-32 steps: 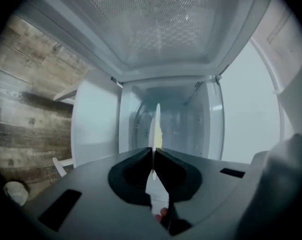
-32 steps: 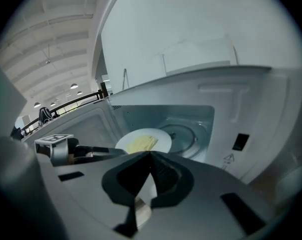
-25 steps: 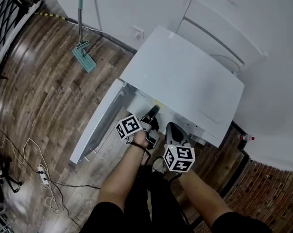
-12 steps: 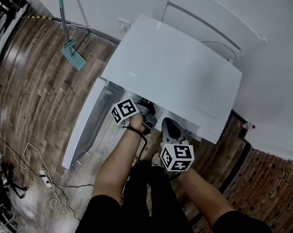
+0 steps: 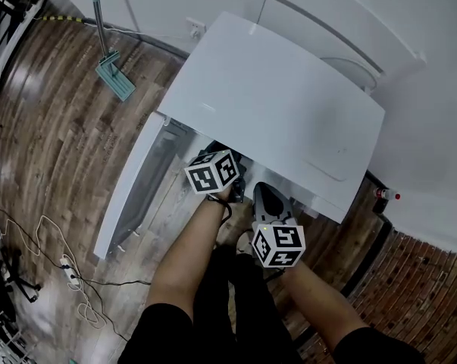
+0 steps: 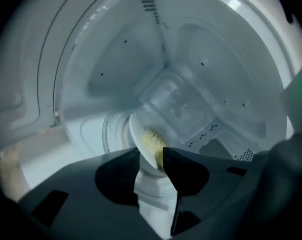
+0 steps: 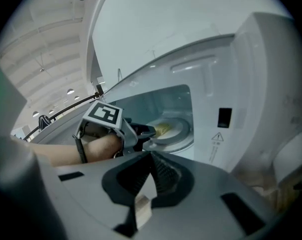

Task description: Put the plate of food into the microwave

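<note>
1 plate [image 7: 178,134], 1 mwave [image 5: 273,105]

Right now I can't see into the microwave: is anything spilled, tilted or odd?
Nothing stands out. The plate lies flat inside the microwave, its yellow food unspilled; the left tongs are opening with its rim between them.

Left claw [image 6: 151,152] — formerly clamped — opening around plate [image 6: 139,138]

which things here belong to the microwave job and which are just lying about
Job:
plate of food
microwave, door open
left hand-held gripper, jaws opening with the plate between them

Lying about:
mop
cables on the floor
wall socket
right hand-held gripper, shut and empty
</note>
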Tool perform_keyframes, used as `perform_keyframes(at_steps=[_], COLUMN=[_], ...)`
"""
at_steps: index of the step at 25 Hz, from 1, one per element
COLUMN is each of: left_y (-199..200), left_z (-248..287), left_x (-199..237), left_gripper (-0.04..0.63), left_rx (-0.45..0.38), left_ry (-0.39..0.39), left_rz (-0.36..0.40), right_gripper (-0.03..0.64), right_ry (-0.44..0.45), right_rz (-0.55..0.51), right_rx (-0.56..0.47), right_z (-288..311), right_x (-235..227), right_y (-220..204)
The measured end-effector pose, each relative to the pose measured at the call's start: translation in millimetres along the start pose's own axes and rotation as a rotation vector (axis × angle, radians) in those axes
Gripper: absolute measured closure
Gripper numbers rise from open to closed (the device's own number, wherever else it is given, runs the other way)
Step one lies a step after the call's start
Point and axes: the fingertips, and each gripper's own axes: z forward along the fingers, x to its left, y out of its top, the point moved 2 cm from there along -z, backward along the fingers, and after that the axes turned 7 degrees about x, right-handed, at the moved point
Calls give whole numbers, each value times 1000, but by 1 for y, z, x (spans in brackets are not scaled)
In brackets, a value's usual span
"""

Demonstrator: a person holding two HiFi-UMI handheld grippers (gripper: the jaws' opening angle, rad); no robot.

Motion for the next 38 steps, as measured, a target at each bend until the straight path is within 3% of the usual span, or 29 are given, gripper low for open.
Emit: perform_keyframes(at_steps=[2, 5, 8, 10, 13, 15, 18, 22, 23, 24, 25, 26, 28, 31, 38], left_y=[5, 11, 10, 7, 5, 7, 9, 11, 11, 10, 10, 9, 3, -2, 4], left_z=[-2, -9, -11, -10, -7, -6, -8, -26, -35, -46, -58, -69, -85, -116, -219], left_x=[1, 10, 12, 11, 11, 14, 21, 18, 17, 16, 14, 12, 3, -15, -65], left_gripper=[406, 342, 322, 272, 228, 150, 121, 123, 129, 205, 443, 598, 598, 598, 598], left_rx=[-30, -95, -117, -114, -110, -115, -120, -172, -179, -188, -201, -212, -206, -170, -143], left_ry=[84, 170, 191, 203, 225, 276, 327, 301, 306, 326, 350, 362, 336, 290, 281], left_rz=[122, 227, 307, 366, 402, 434, 459, 472, 491, 513, 535, 552, 553, 490, 377], right_gripper=[603, 604, 603, 603, 604, 603, 603, 603, 603, 603, 603, 603, 603, 603, 604], right_ry=[0, 1, 0, -4, -10, -12, -17, -29, -30, -29, -28, -26, -18, 15, 11], right_rz=[-5, -8, -11, -9, -4, -4, -3, 4, 6, 7, 7, 7, 5, 5, -57], right_rx=[6, 18, 21, 22, 24, 23, 24, 22, 20, 17, 13, 8, -6, -45, -141], right_z=[0, 1, 0, -1, -2, -3, -6, -9, -10, -10, -11, -12, -15, -27, -92], right_x=[0, 0, 0, -2, -2, -3, -4, -7, -8, -7, -6, -4, 0, 10, 51], right_y=[-4, -11, -14, -15, -17, -18, -21, -24, -24, -23, -22, -20, -15, 0, 52])
